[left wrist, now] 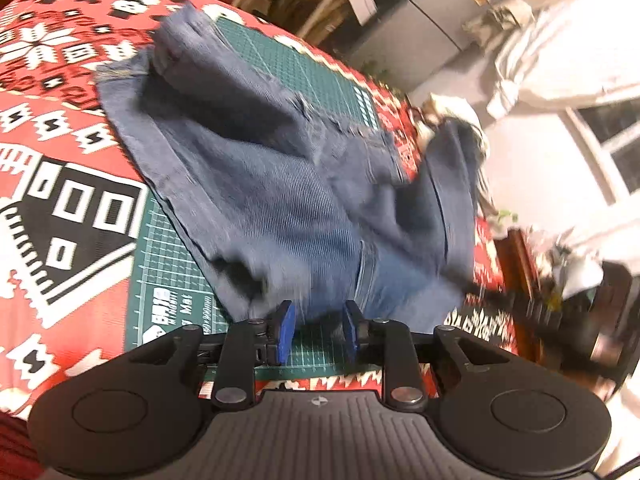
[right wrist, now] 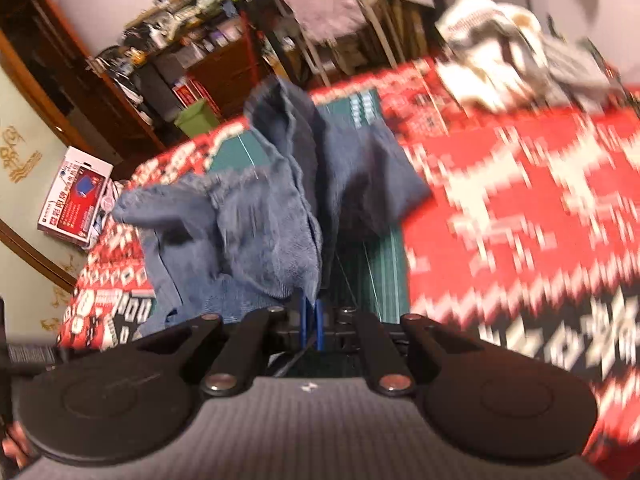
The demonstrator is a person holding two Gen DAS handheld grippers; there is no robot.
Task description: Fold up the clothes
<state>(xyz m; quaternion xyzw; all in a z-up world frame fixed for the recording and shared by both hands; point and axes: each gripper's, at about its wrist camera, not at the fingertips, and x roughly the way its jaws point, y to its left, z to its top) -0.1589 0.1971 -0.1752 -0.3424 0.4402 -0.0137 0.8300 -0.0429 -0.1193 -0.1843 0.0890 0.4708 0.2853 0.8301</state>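
Across the middle of the left view, blue jeans [left wrist: 280, 184] lie crumpled on a green cutting mat [left wrist: 168, 280] over a red patterned blanket [left wrist: 60, 120]. Left gripper [left wrist: 319, 330] fingers stand apart, just short of the denim. Right gripper [right wrist: 310, 320] fingers are pinched together on the jeans' edge, lifting it at frame centre.

The blue denim jeans [left wrist: 280, 184] show a ribbed twill weave — matt, frayed at the hems. Under them lies a smooth green gridded cutting mat [left wrist: 168, 264] on a woven red patterned blanket [left wrist: 60, 80]. The left gripper [left wrist: 319, 330] is matt black plastic with blue rubbery pads [left wrist: 287, 330] — bright metal rivets.
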